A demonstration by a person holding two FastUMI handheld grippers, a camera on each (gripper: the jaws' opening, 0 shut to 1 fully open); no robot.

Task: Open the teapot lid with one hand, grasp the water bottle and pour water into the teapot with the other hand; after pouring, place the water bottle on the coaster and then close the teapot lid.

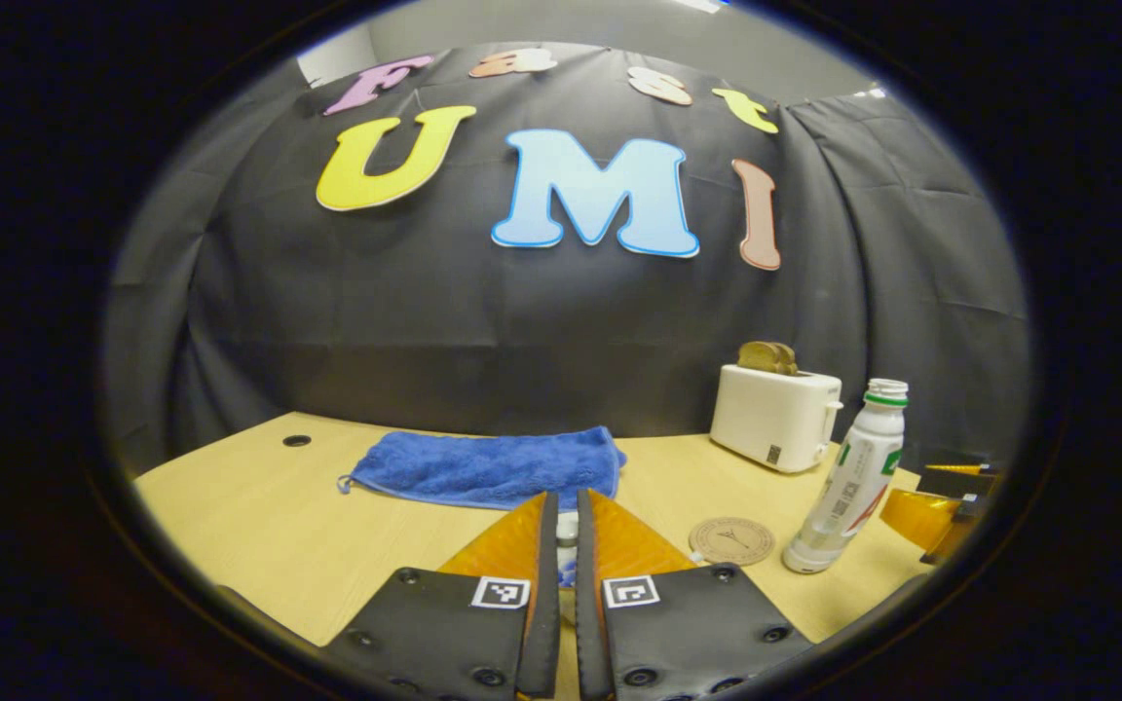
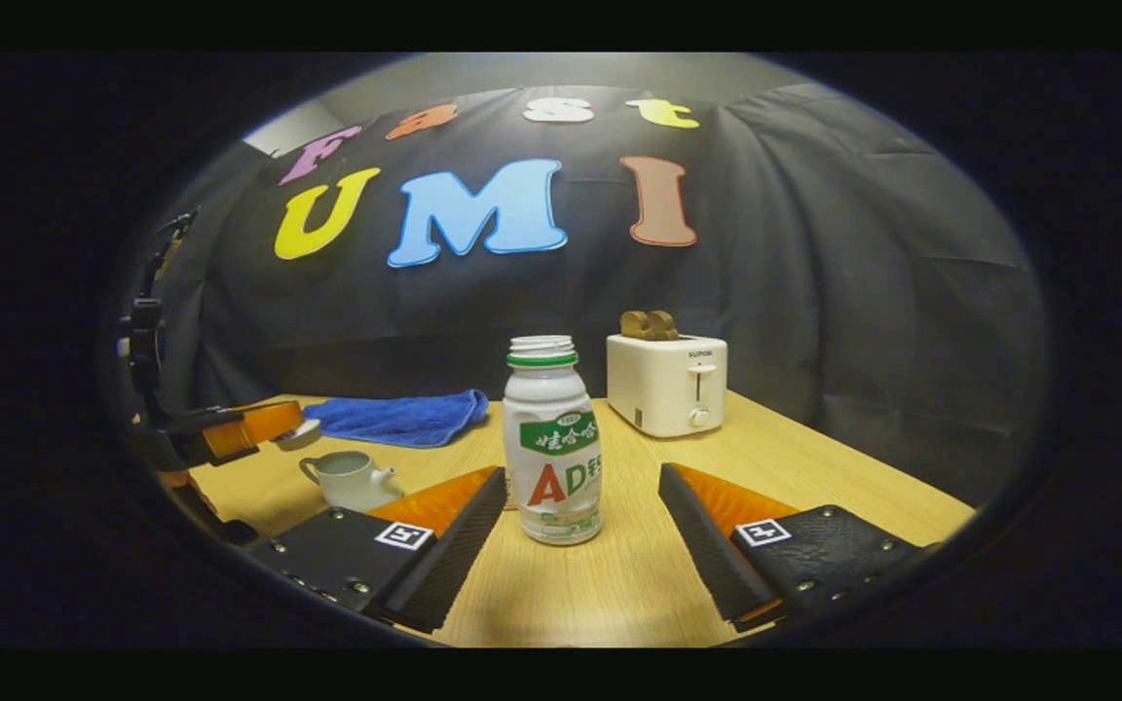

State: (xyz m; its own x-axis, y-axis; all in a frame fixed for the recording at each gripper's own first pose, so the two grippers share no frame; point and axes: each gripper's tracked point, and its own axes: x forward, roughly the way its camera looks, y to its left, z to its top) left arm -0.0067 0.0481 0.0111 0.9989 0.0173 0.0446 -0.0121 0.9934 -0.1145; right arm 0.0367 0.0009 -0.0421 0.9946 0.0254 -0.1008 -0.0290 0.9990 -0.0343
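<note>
L claw: I see it clenched on the teapot lid, lifted off the pot.
R claw: wide open, bottle between fingers, no contact.
Teapot: lidless, on table left of bottle.
Coaster: just beside bottle, bare.

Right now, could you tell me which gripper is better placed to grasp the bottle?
Right. The right gripper is open with the upright bottle between its fingers, while the left gripper is shut on the lid.
</note>
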